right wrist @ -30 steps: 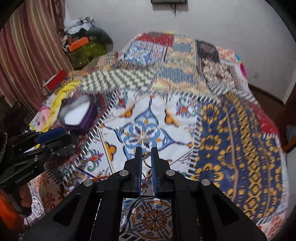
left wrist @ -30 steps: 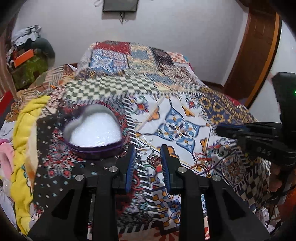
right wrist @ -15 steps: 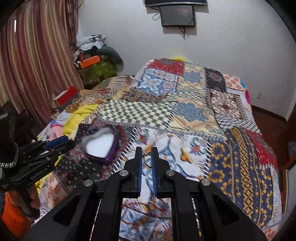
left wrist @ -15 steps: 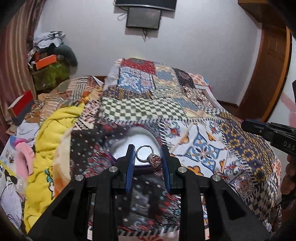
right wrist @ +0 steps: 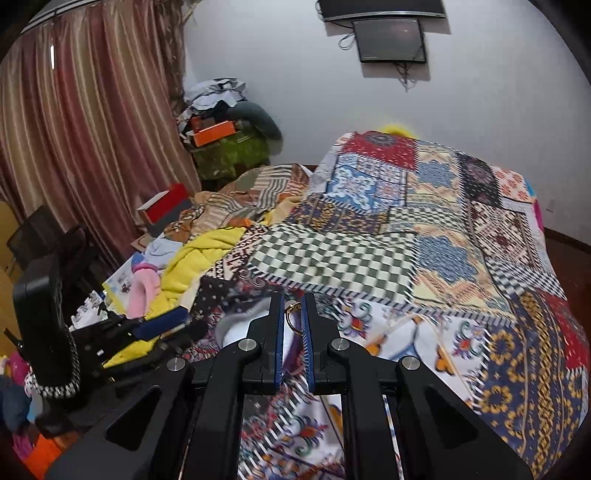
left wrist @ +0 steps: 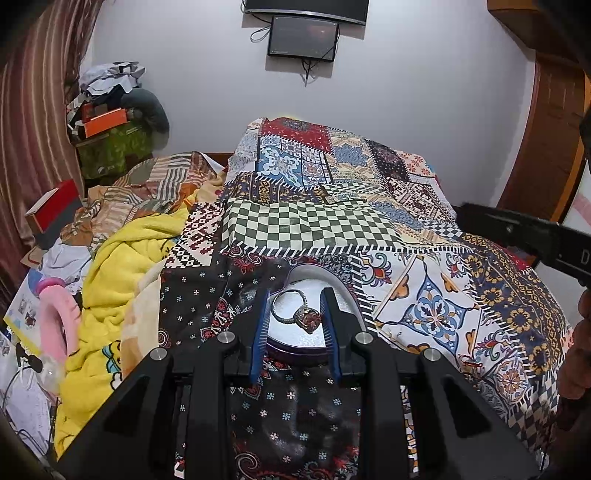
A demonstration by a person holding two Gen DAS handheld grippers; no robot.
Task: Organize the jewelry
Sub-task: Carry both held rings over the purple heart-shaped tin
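A patchwork bedspread (left wrist: pixel 314 225) of checks, florals and tile prints fills the centre of both wrist views, running from the lower frame up to a pale wall where a dark wall-mounted screen (left wrist: pixel 303 35) hangs at top centre. Striped curtains (right wrist: pixel 85 122) take the upper left of the right wrist view; beside them, a heap of clothes and an orange box (right wrist: pixel 214 133) sit on a green-covered stand. A yellow blanket (left wrist: pixel 122 266) spills down the left side of the bed, with a pink item (left wrist: pixel 55 321) at its lower left edge.

In the lower centre of the left wrist view, a purple heart-shaped box (left wrist: pixel 314 332) with a white lining rests on the dark floral patch of the spread. The left gripper (left wrist: pixel 295 315) holds a silver ring with a reddish stone (left wrist: pixel 297 312) between its blue-padded fingers, directly in front of the box's white interior; the ring spans the gap from pad to pad.

In the right wrist view, the right gripper (right wrist: pixel 293 321), at lower centre, has its fingers nearly together, pinching a small gold ring (right wrist: pixel 293 319). Behind them the heart-shaped box appears blurred. The left gripper shows at lower left of that frame, the right gripper at the right edge of the left wrist view.
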